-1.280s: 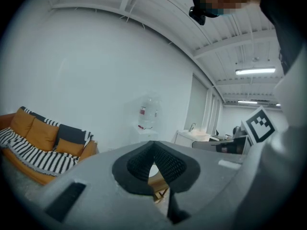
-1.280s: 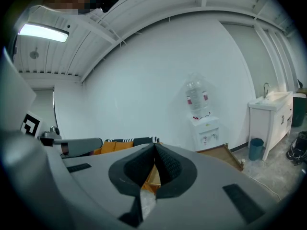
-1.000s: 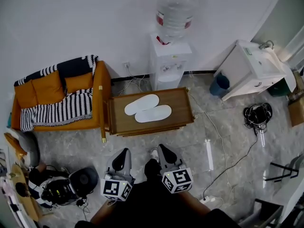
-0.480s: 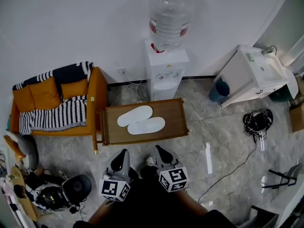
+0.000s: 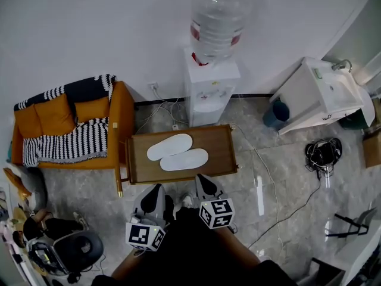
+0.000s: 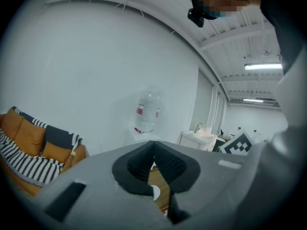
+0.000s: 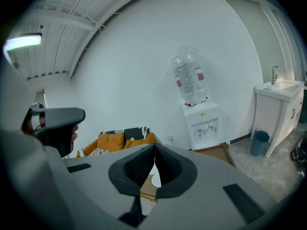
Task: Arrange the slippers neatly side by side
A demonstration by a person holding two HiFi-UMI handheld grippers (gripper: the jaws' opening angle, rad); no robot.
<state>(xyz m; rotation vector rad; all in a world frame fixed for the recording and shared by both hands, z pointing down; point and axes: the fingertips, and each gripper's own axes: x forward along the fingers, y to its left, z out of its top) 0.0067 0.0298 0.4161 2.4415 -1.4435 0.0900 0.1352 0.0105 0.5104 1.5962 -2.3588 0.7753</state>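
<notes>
Head view: both slippers are on the wooden counter (image 5: 225,155), which stands in front of the water dispenser (image 5: 209,94). Far slipper (image 5: 169,146) and near slipper (image 5: 184,159) lie flat, long sides against each other, roughly parallel, with the near one offset to the right. My left hand-held gripper (image 5: 157,190) and right hand-held gripper (image 5: 200,181) are low in frame on my side of the counter. Both are clear of the slippers, tips pointing toward the counter. Orange sofa (image 5: 65,127) with a striped throw (image 5: 89,142) is left of the counter. Sink cabinet (image 5: 321,91) is by the right wall.

Left gripper view: jaws clenched, pads meeting at the tip, nothing between them. A sliver of wood and a bit of white slipper show through the gap under the pads. Water bottle (image 6: 147,111) beyond, sofa at left.

Right gripper view: jaws clenched too, empty. Same sliver of counter and white slipper below the pads. Dispenser ahead, sofa left of it, sink cabinet at right.
</notes>
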